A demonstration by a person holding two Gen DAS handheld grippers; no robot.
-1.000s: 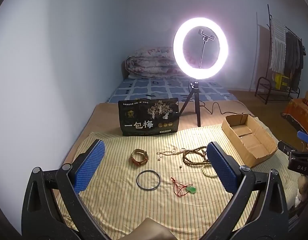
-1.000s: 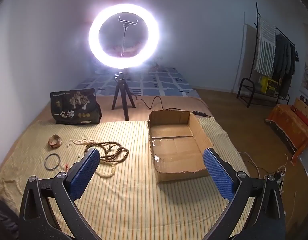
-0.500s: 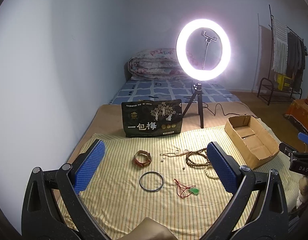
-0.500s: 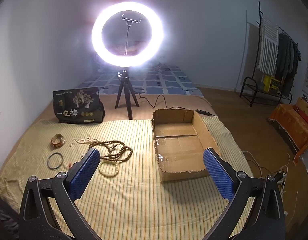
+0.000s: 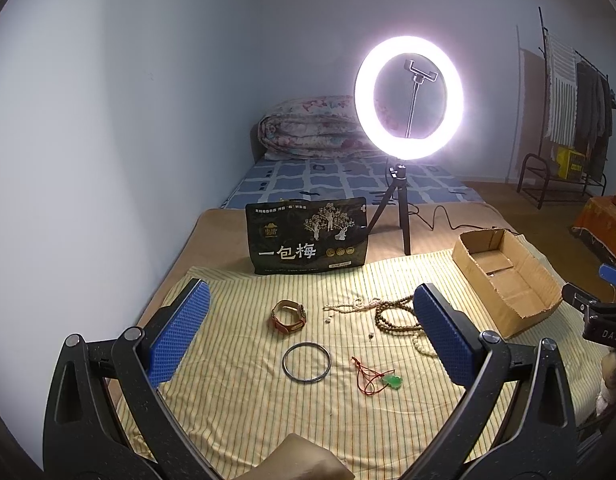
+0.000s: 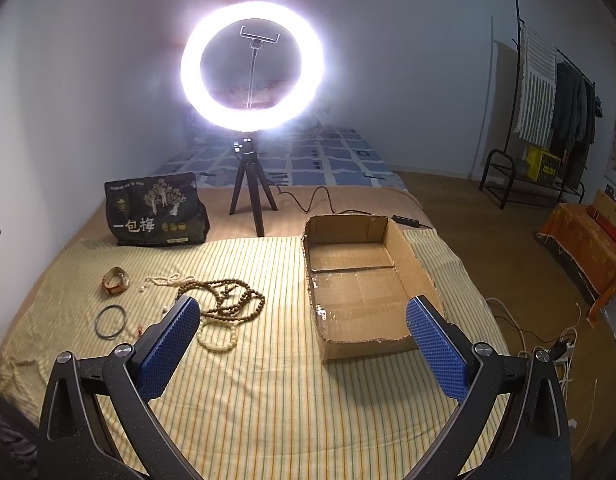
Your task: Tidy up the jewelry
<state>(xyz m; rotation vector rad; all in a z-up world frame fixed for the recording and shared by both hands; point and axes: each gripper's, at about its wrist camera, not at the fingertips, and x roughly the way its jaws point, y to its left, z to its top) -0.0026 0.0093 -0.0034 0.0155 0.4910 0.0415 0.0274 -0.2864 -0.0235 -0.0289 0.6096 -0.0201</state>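
Jewelry lies on a yellow striped cloth (image 5: 236,392): a brown leather watch (image 5: 288,317), a dark metal bangle (image 5: 306,362), a green pendant on red cord (image 5: 391,381), a brown bead necklace (image 5: 392,316), a white bead string (image 5: 350,305) and a pale bead bracelet (image 6: 218,338). An open cardboard box (image 6: 360,280) sits to the right, empty. My left gripper (image 5: 308,332) is open and empty above the bangle and watch. My right gripper (image 6: 302,340) is open and empty near the box's front left corner.
A lit ring light on a tripod (image 5: 408,100) stands behind the cloth, its cable (image 6: 316,196) trailing right. A black snack bag (image 5: 308,242) stands at the cloth's far edge. A folded quilt (image 5: 308,132) lies on the bed behind. A clothes rack (image 6: 548,120) is far right.
Both views have shifted slightly, so the jewelry, box and ring light sit a little further right and lower in frame. Nothing was grasped; both grippers stay open.
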